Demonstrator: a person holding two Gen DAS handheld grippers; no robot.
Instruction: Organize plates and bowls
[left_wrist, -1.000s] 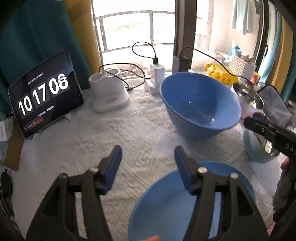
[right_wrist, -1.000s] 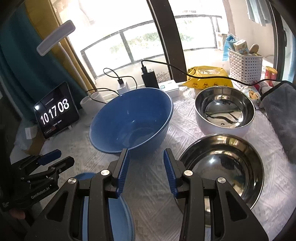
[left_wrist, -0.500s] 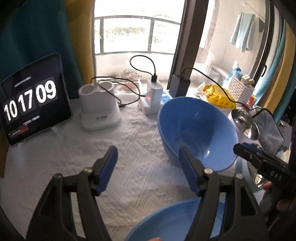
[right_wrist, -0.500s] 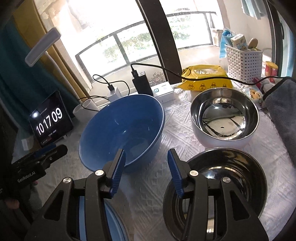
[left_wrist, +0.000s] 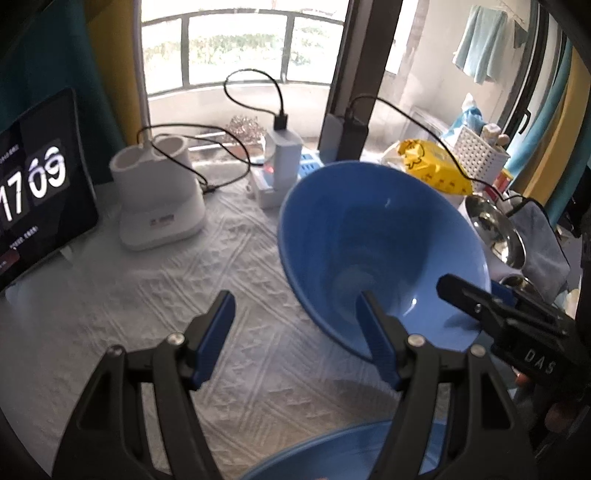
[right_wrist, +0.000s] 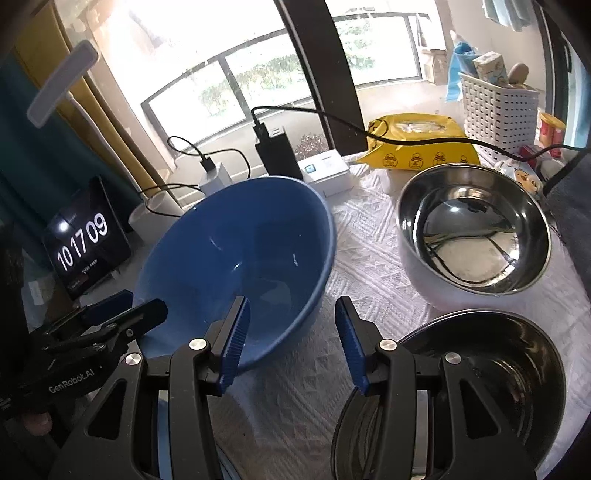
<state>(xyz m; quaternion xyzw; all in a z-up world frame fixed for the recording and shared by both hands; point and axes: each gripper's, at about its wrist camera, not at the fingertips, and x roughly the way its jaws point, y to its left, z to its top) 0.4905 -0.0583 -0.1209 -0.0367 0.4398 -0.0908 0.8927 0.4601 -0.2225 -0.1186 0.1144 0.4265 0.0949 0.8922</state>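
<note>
Left gripper (left_wrist: 295, 332) open | blue bowl (left_wrist: 380, 236) ahead-right, rim between fingers

Glossy, smooth blue plastic on large bowl (right_wrist: 236, 254); sharp highlights inside. Polished mirror-finish steel inside deep metal bowl (right_wrist: 474, 240), matt pale outer wall. Darker reflective steel on shallow metal bowl (right_wrist: 491, 373). Textured white woven cloth, raised diamond pattern, over table (left_wrist: 177, 295). Matt black plastic gripper arms; ribbed blue pads (right_wrist: 236, 339). Matt white plastic lattice basket (right_wrist: 498, 107). Shiny yellow film packet (right_wrist: 417, 147).
</note>
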